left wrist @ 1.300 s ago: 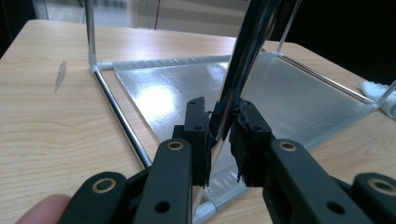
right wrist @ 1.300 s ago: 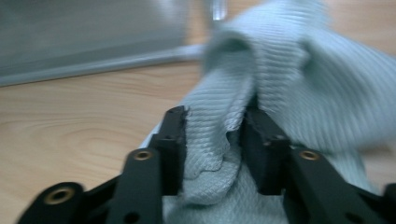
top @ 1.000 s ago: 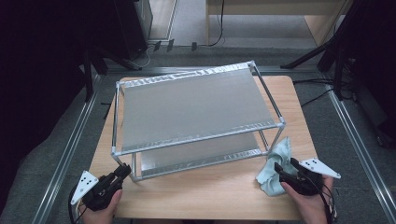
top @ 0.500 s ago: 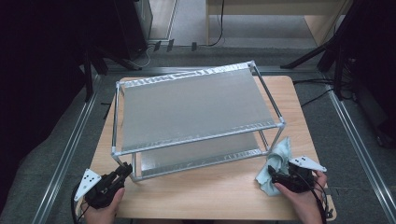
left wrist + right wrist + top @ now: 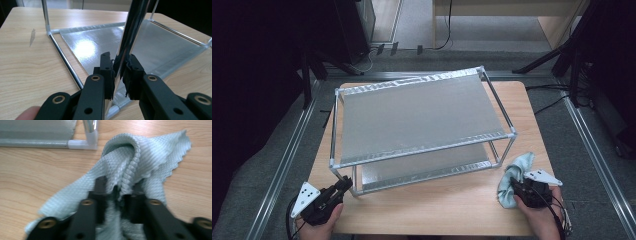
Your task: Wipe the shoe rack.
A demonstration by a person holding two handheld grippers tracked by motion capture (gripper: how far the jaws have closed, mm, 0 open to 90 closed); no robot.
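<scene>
The left gripper (image 5: 343,186), at the lower left of the high view, has its jaws closed tight on the near corner post (image 5: 130,42) of the metal rack (image 5: 417,117); in the left gripper view the shiny upright runs between the two black pads and both press against it. The rack itself fills the middle of the wooden table (image 5: 437,210), with a silvery top shelf and a lower shelf (image 5: 100,45) showing beneath it. At the lower right of the high view the right gripper (image 5: 515,184) sits on the pale blue cloth (image 5: 514,170), which lies bunched on the table just beside the rack's right near foot (image 5: 86,141). Its jaws have just been closing, and in the right gripper view a raised fold of the waffle-textured cloth (image 5: 130,160) stands pinched between them, the rest of the fabric spreading out to the upper right and lower left of that frame. The step in hand looks like taking hold: one hand steadies the rack while the other picks up the cloth, most likely to wipe the shelves. The next move seems to call for lifting the cloth clear of the table without losing the fold, then carrying it up over the rack's front rail to the top shelf, while the left grip holds the frame steady.
</scene>
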